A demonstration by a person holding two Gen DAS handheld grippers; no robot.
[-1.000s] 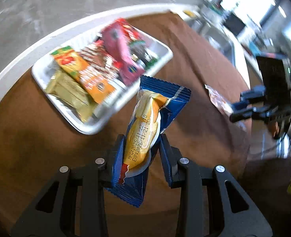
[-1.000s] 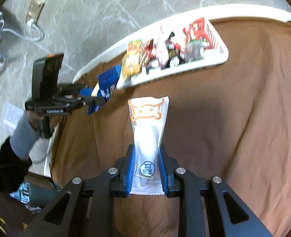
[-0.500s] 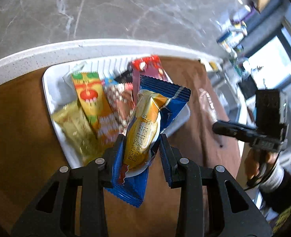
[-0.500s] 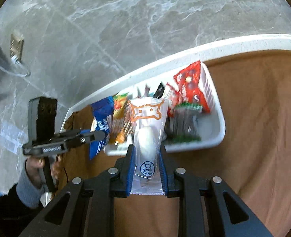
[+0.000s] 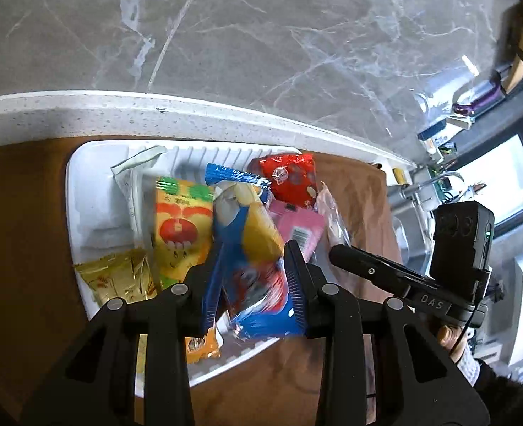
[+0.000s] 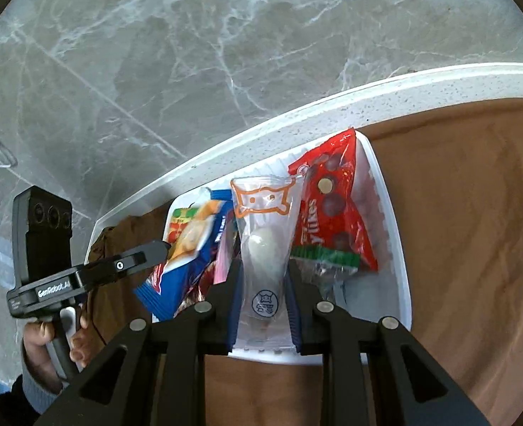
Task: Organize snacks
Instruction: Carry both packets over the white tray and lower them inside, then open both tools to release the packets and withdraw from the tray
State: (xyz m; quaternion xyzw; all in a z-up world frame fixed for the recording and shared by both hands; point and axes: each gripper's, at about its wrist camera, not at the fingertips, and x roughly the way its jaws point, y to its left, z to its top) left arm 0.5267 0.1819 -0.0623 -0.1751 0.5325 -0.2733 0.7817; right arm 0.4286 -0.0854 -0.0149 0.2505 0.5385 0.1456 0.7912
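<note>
Claws both loaded over white tray on brown-covered table. Left claw pinches blue-and-yellow snack packet above tray's packets. Right claw pinches clear packet holding a white ball, beside red candy bag.

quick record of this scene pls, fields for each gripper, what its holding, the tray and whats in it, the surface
left hand-held gripper: shut on blue and yellow snack packet, over the tray
right hand-held gripper: shut on clear packet with orange cat outline, over the tray
tray: white, ribbed floor, on the brown cloth
tray contents: red candy bag, pink packet, orange and green packet, gold packet
surface: brown cloth on a white speckled counter
</note>
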